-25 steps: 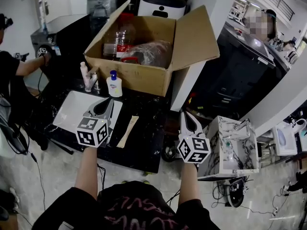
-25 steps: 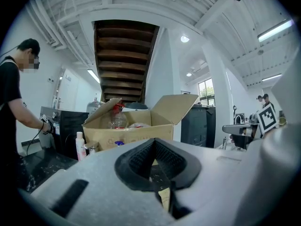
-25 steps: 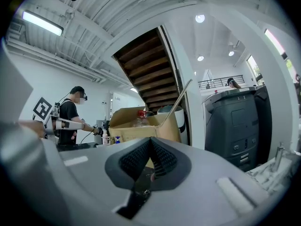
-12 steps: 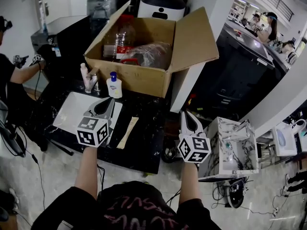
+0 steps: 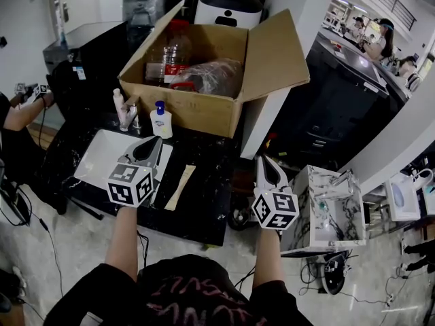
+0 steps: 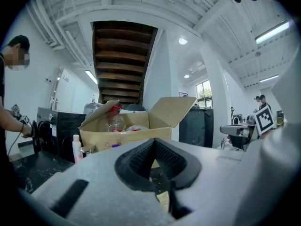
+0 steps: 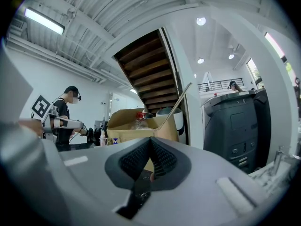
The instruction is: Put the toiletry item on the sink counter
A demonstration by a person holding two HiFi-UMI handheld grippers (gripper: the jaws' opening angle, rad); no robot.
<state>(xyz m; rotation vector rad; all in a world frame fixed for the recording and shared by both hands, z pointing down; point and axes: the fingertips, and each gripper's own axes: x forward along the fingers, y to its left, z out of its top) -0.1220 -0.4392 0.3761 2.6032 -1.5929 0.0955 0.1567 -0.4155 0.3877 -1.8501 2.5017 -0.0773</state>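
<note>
An open cardboard box point(image 5: 204, 80) stands at the back of the black sink counter point(image 5: 204, 202) and holds clear bottles with red labels point(image 5: 173, 56) and a plastic bag point(image 5: 214, 73). In front of it stand a white pump bottle with a blue cap point(image 5: 162, 121), a slim pale bottle point(image 5: 119, 104) and a faucet point(image 5: 130, 114). My left gripper point(image 5: 151, 143) hangs over the white sink basin point(image 5: 102, 155), jaws together and empty. To the right, my right gripper point(image 5: 266, 163) is held past the counter's edge, also closed on nothing. Both gripper views look level at the box point(image 6: 136, 131) point(image 7: 129, 126).
A pale flat strip point(image 5: 180, 187) lies on the counter beside the basin. A white appliance point(image 5: 229, 9) and a water jug point(image 5: 143, 9) stand behind the box. A dark cabinet point(image 5: 340, 107) and a marble-patterned box point(image 5: 326, 209) are at the right. A person's arm point(image 5: 20, 111) shows at far left.
Both grippers have stayed where they were. The person at the left edge has drawn back, so only a forearm remains in view.
</note>
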